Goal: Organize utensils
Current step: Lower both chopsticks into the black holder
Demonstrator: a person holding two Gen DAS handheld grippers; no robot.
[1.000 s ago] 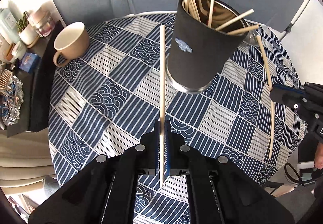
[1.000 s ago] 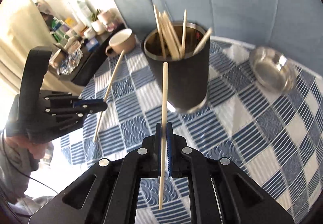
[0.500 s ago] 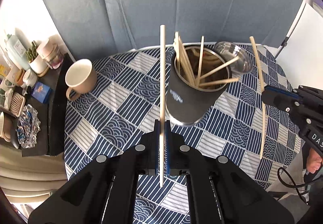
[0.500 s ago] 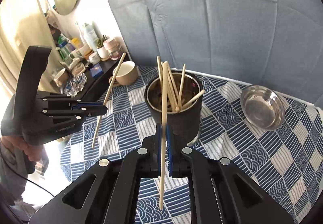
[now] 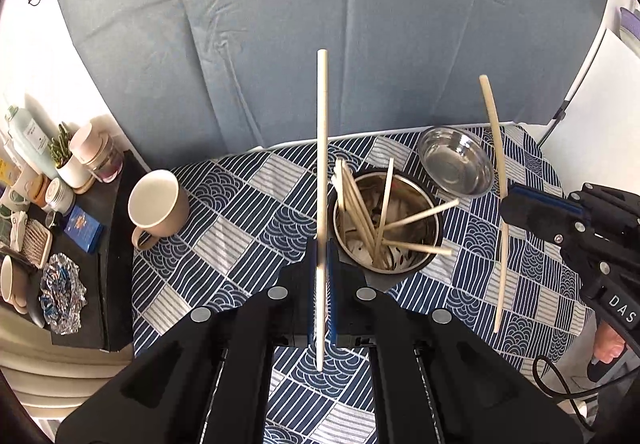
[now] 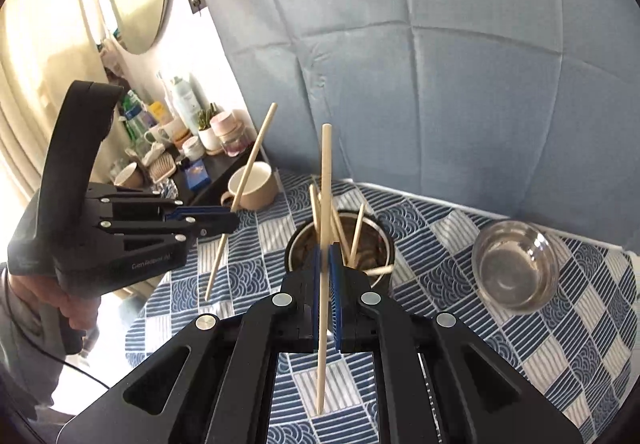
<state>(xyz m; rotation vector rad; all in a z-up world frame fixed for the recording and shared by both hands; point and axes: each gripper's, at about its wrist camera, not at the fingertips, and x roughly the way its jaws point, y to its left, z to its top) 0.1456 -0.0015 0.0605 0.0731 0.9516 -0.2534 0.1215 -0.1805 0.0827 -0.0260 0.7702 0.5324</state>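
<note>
Holding one chopstick (image 5: 322,171) pinched in my left gripper (image 5: 322,298) and another chopstick (image 6: 325,244) clamped in my right gripper (image 6: 328,294), I hover both above the holder (image 5: 386,222), near the table's far edge. "DAS" reads on the right tool.

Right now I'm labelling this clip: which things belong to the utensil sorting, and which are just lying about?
Part of the job:
left hand-held gripper with its chopstick
right hand-held gripper with its chopstick
holder of chopsticks

Lying about:
beige mug
steel bowl
toiletries shelf
</note>
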